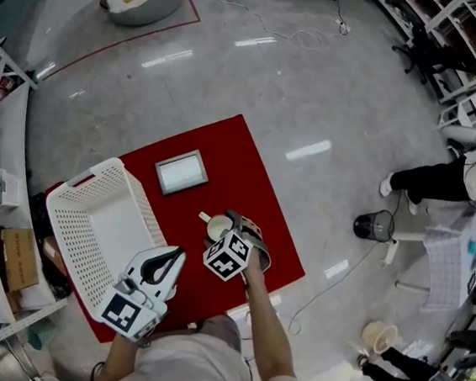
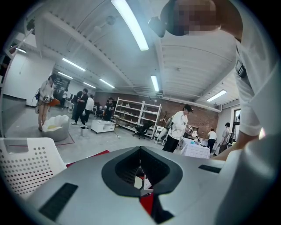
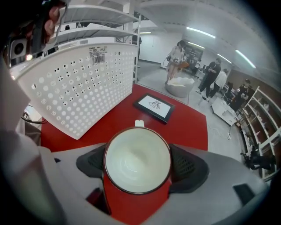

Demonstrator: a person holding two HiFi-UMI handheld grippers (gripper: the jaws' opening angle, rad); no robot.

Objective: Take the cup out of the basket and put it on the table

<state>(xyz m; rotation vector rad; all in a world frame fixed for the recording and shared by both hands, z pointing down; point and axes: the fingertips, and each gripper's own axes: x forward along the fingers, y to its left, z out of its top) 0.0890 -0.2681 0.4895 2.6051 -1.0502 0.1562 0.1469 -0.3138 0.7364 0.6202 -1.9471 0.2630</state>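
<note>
Setting the cup (image 1: 216, 226) down on the table (image 1: 246, 157) is judged to be the step in hand. Removal from the basket (image 1: 92, 212) is complete.

Head view: the cup is over the red table top at the frame's centre, outside the basket. The basket lies to the cup's left with nothing visible inside it. The right gripper (image 1: 227, 227) is around the cup. The left gripper (image 1: 176, 259) hangs lower left of centre, near the basket's lower right corner and apart from the cup. A framed picture (image 1: 181, 172) lies above the cup, clear of it.

Left gripper view: the jaws meet at their tips and grip nothing. This gripper has no part in the step and should be held off.

Right gripper view: the cup fills the frame's centre, mouth up, white inside with a dark rim. Its handle (image 3: 139, 123) points away, toward the framed picture. One dark pad (image 3: 184, 167) bears on each side of the wall, so the jaws are closed on the cup. Whether the base touches the table cannot be told.

Procedure:
1. Lower the cup until the base lies flat and the rim is level.
2. Part the jaws evenly so that neither pad drags the cup sideways.
3. Withdraw along the jaw line, away from the handle.
4. Keep clear of the basket (image 3: 79, 79) at upper left.
</note>
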